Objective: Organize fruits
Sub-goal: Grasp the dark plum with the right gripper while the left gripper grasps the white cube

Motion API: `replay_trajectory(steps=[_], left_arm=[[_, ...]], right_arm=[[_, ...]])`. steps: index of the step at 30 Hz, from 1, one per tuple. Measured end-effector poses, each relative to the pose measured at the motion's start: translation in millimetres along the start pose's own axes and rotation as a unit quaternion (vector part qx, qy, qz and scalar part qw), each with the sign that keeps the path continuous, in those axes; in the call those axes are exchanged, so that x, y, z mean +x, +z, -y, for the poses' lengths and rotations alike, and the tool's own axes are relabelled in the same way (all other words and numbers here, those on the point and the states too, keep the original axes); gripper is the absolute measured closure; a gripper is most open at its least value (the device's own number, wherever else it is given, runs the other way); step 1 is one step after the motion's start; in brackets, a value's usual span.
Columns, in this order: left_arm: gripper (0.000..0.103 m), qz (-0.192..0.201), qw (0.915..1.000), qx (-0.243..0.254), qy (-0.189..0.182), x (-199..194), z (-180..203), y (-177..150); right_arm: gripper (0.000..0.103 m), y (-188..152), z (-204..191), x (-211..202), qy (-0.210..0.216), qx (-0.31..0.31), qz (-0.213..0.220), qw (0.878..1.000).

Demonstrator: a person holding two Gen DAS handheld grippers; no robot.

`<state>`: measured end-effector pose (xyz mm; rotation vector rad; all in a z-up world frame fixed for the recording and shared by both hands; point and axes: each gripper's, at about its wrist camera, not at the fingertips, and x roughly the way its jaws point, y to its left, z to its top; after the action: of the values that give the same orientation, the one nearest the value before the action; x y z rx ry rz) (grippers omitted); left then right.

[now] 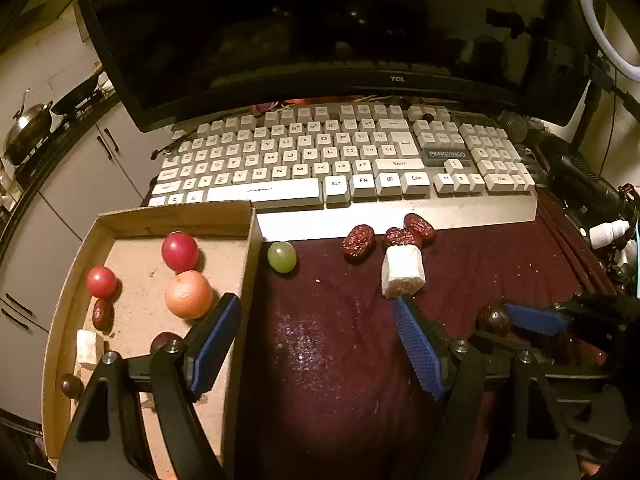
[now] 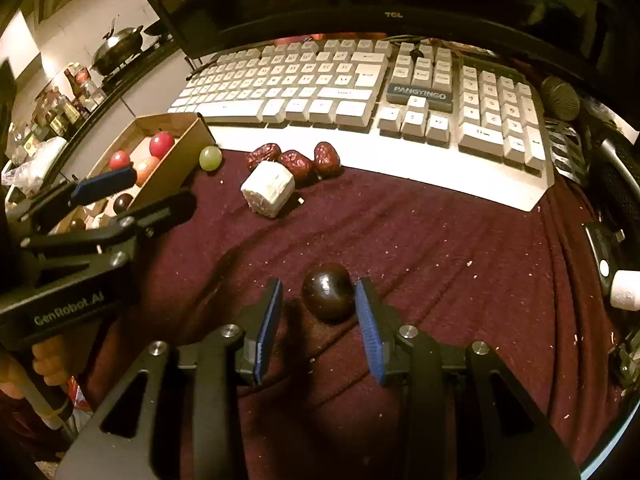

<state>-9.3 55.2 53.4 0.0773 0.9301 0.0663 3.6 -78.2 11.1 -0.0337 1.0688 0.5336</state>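
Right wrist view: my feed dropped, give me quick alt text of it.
The right gripper is open around a dark round fruit on the maroon cloth, not yet squeezing it. Farther back lie a white chunk, three red dates and a green grape, in front of a keyboard. The open left gripper hovers by the cardboard box at left.

You have a dark maroon cloth (image 2: 440, 240) speckled with pale crumbs over the bench. Your claws are black with blue ribbed pads (image 2: 370, 328). The tan cardboard box (image 1: 176, 218) holds two red balls (image 1: 180, 252), an orange one (image 1: 188, 294) and dark brown ones. Outside it sit a pale green grape (image 1: 282, 256), three wrinkled red-brown dates (image 1: 359, 241), a white chunk (image 1: 402, 272) and a glossy near-black ball (image 2: 328, 292). The keyboard (image 2: 360, 80) is off-white and grey.
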Motion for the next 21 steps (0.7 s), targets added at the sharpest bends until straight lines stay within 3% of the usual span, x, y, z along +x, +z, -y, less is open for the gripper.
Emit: replay_trajectory(steps=[5,8,21], left_arm=[[0.025,-0.011,0.9999,0.0,-0.008,7,6,6],[0.025,-0.021,0.9997,-0.005,-0.009,14,10,10],[0.025,-0.049,0.9987,-0.004,-0.014,40,31,16]], right_arm=[[0.064,-1,-1,0,-0.003,-0.007,0.006,1.0],[0.071,-3,1,0,-0.007,-0.005,0.009,1.0],[0.071,-3,4,-1,0.007,0.001,0.013,1.0]])
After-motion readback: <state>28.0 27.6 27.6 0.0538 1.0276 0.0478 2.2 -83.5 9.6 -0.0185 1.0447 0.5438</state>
